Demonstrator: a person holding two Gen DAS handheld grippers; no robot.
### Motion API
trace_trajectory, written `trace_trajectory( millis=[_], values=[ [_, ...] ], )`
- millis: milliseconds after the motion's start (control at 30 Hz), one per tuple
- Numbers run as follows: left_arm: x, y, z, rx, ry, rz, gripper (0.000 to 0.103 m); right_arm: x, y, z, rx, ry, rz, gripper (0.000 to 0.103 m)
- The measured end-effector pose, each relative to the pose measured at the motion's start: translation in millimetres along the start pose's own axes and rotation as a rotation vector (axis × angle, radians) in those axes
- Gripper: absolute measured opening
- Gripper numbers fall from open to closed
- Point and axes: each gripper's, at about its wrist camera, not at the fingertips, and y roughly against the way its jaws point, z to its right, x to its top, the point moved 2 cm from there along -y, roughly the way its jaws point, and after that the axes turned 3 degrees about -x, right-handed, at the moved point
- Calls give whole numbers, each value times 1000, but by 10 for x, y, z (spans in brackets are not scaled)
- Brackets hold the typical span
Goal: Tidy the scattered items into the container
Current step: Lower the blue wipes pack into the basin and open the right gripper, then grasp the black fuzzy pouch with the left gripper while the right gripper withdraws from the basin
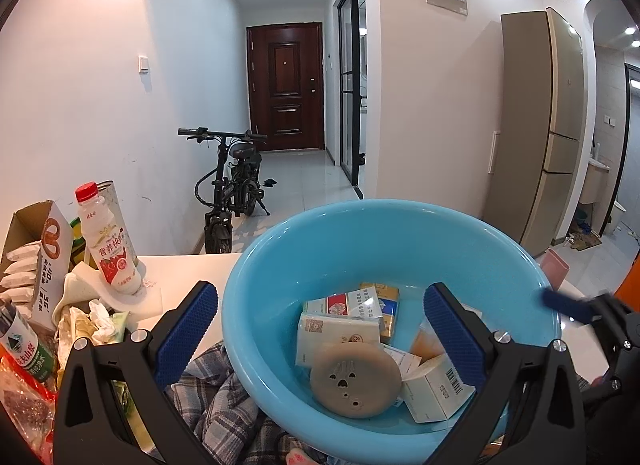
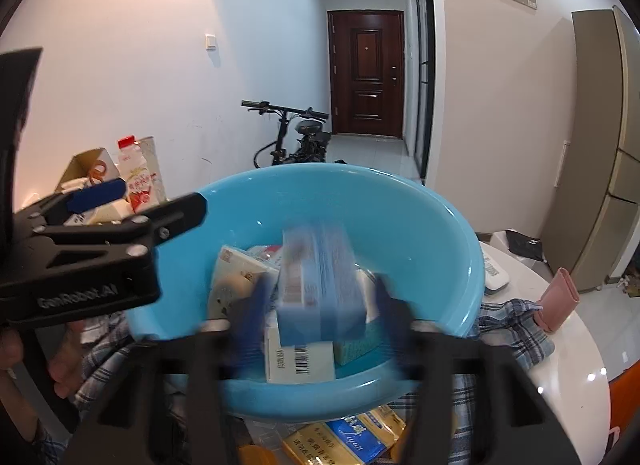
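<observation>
A light blue basin stands on a white table and holds a round beige disc, white boxes and cigarette packs. My left gripper is open wide at the basin's near rim, one finger outside it and one over the inside, gripping nothing. In the right wrist view, my right gripper is open over the basin. A blurred blue box sits between its fingers, which stand clear of the box's sides. The left gripper shows at the left.
A red-capped bottle, an open carton of packets and crumpled wrappers crowd the table's left. A plaid cloth lies under the basin. Yellow and blue packs lie in front of it, a pink pouch to its right.
</observation>
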Motion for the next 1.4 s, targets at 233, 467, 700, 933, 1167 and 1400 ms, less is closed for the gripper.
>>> trace_trajectory(
  millis=[233, 467, 700, 933, 1167, 1400],
  values=[
    [2, 13, -7, 3, -6, 3, 103, 14, 76, 98, 14, -53, 46, 103],
    [-21, 38, 15, -5, -4, -7, 103, -7, 39, 118, -14, -49, 34, 103],
    [-27, 150, 144, -15, -43, -8, 103, 16, 88, 139, -52, -30, 64, 103],
    [-82, 356, 149, -24, -38, -61, 103, 25, 122, 198, -73, -37, 81, 103],
    [-454, 764, -25, -25, -9, -111, 103, 16, 114, 331, -60, -99, 101, 103],
    [-945, 629, 14, -80, 64, -310, 103, -56, -16, 489, -89, -145, 137, 103]
  ],
)
